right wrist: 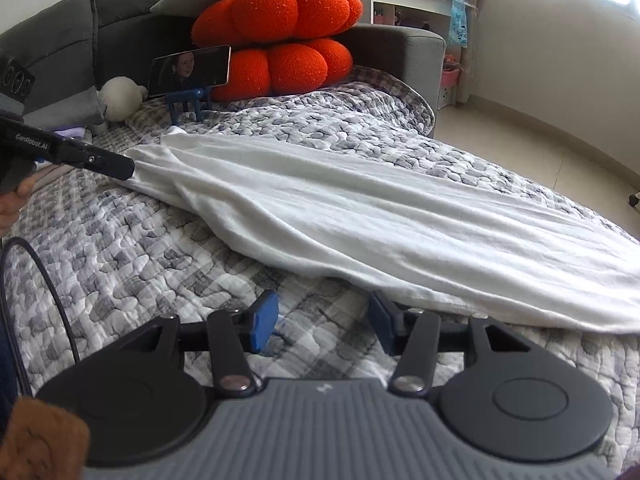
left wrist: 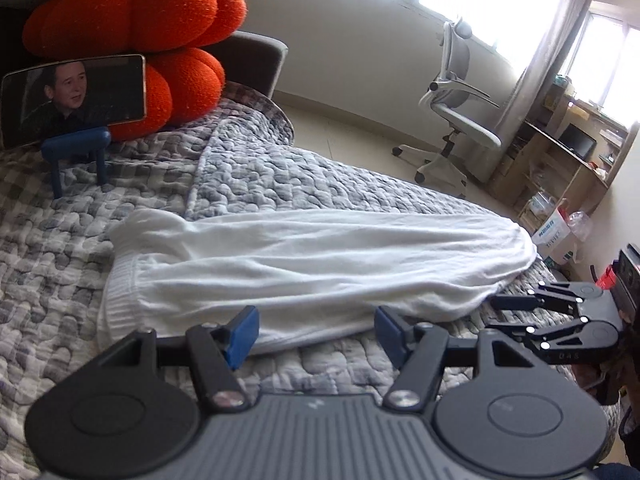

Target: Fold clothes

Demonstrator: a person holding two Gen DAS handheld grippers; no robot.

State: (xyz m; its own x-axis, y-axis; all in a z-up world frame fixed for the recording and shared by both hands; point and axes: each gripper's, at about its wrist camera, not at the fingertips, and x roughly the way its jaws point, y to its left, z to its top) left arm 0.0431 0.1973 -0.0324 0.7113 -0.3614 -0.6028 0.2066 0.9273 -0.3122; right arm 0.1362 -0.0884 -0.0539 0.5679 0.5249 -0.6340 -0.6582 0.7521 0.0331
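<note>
white garment (left wrist: 320,264) on quilt (left wrist: 60,260) | left hand-held gripper (right wrist: 132,170) "GenRobot.AI", wide, empty | right hand-held gripper (right wrist: 322,322) wide, empty

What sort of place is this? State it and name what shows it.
Most likely a bedroom that doubles as a study. A bed with a grey-and-white quilt and a padded headboard holds the white garment; an office chair stands by a cluttered desk under the window.
</note>
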